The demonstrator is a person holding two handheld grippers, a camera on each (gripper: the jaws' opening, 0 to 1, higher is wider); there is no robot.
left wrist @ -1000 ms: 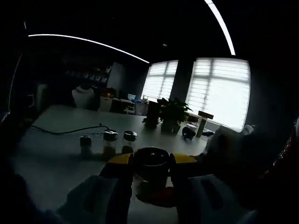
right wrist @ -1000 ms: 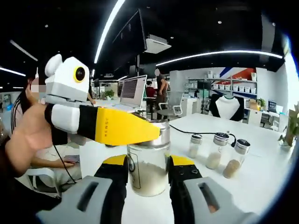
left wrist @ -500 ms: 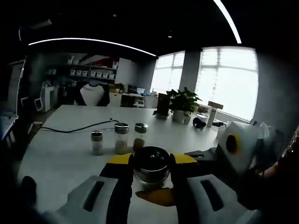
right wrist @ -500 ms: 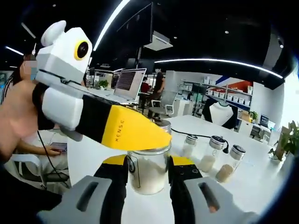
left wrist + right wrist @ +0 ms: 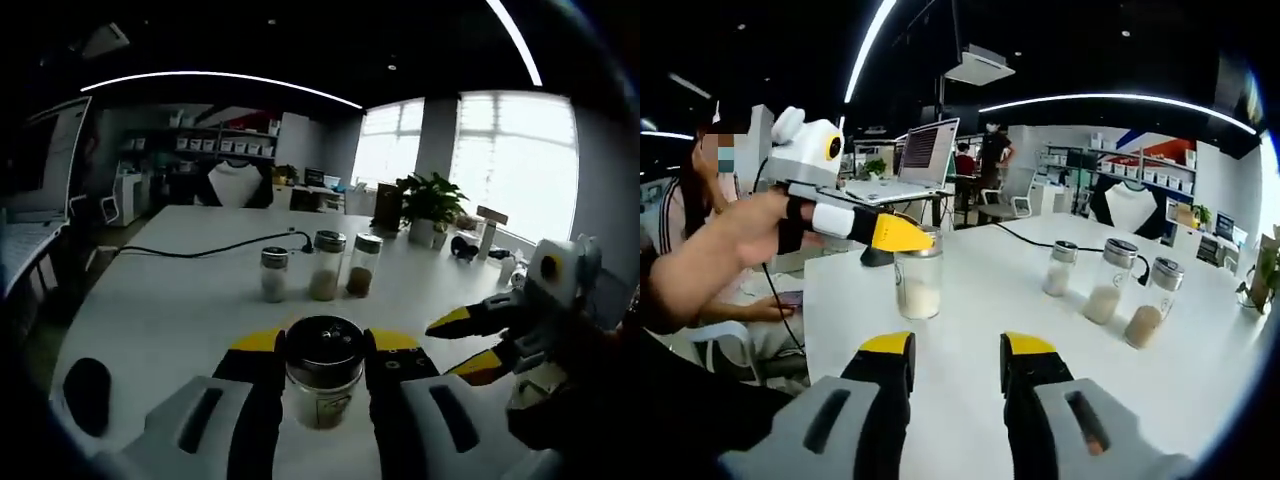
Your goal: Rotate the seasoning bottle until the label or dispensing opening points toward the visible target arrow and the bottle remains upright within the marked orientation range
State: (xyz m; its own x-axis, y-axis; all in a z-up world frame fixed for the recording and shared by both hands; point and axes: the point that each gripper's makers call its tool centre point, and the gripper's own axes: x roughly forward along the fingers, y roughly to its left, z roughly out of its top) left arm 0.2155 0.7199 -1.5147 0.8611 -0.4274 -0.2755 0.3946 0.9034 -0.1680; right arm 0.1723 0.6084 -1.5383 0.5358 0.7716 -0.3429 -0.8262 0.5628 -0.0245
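Plainly, the left gripper (image 5: 902, 232) clamps the seasoning bottle (image 5: 919, 284), a smooth glass cylinder under a metal cap, upright on the white table (image 5: 990, 300); twisting off-axis could tip it. Right of it, the right gripper (image 5: 954, 352) hangs open, holding nothing.

upright glass seasoning bottle (image 5: 919, 284), seemingly white powder, metal lid.
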